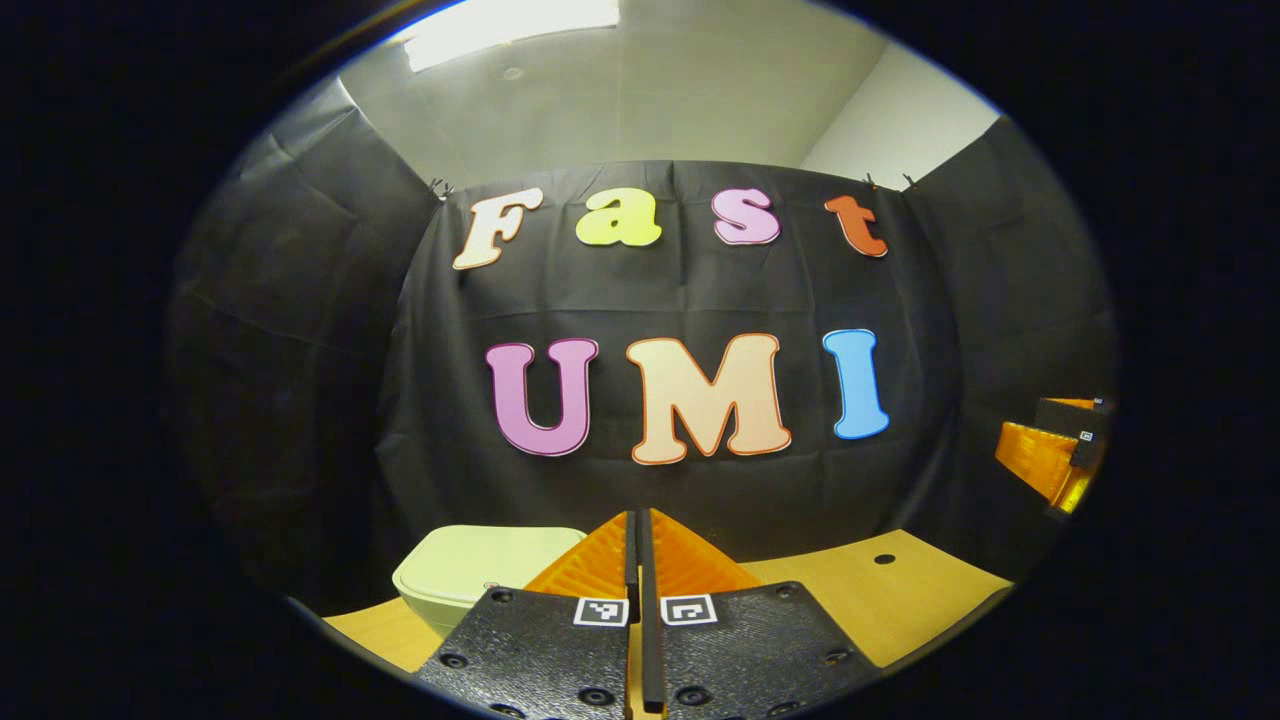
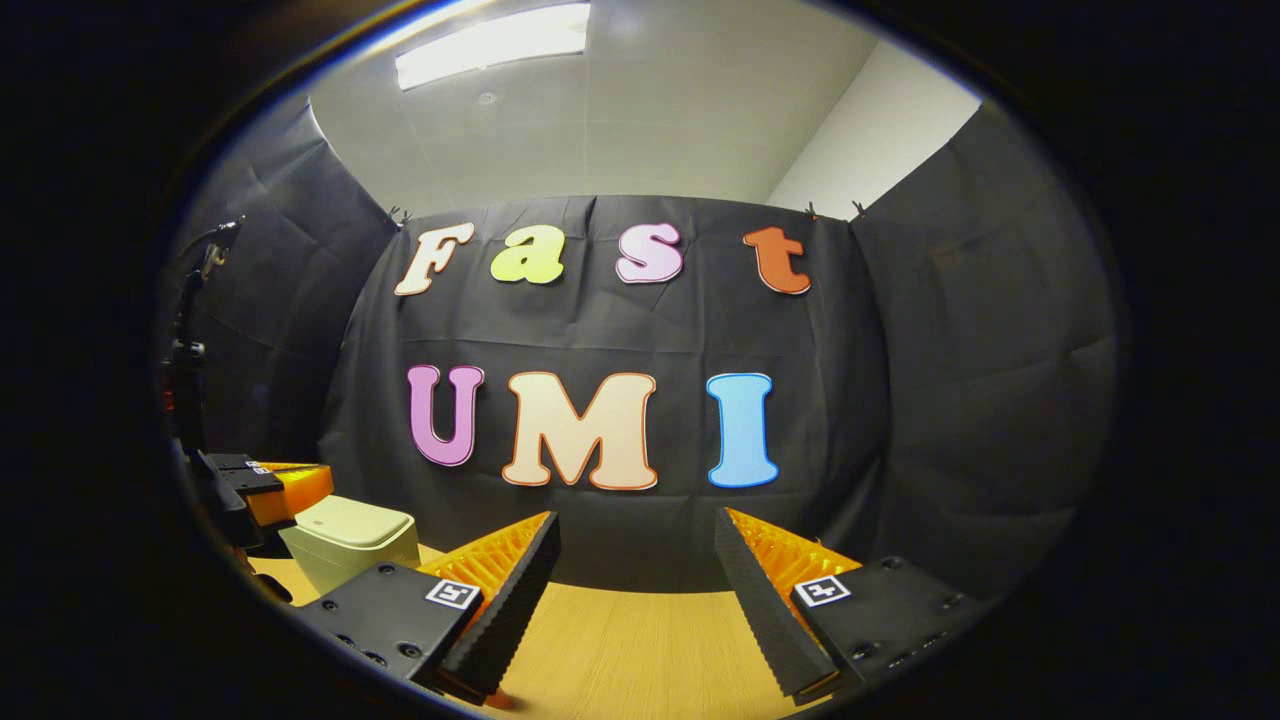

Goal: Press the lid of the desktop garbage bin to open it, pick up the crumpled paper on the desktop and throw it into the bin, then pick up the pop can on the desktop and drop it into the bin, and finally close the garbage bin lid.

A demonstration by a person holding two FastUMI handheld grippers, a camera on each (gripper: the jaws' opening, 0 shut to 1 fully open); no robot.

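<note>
In the left gripper view, the garbage bin [image 1: 480, 580] sits low at the left on the wooden bench [image 1: 900, 600], its pale lid [image 1: 495, 560] lying flat and shut, so the first step, pressing the lid open, looks not yet done. Just right of it the left gripper [image 1: 640, 560] has its two fingers brought together with nothing between them, a closed tip that would suit pushing down on the lid rather than grasping. It is raised and pointed at the booth wall, not yet over the bin. Farther right, at the edge of that view, the right gripper [image 1: 1050, 450] is held well apart from the bin. In the right gripper view, the bin stands at the far left beside the left gripper, while the right gripper's fingers are spread wide over bare bench, probably held ready for the paper. Crumpled paper and pop can cannot be placed. The bin carries no readable writing; the square markers on the gripper bodies bear only patterns.
</note>
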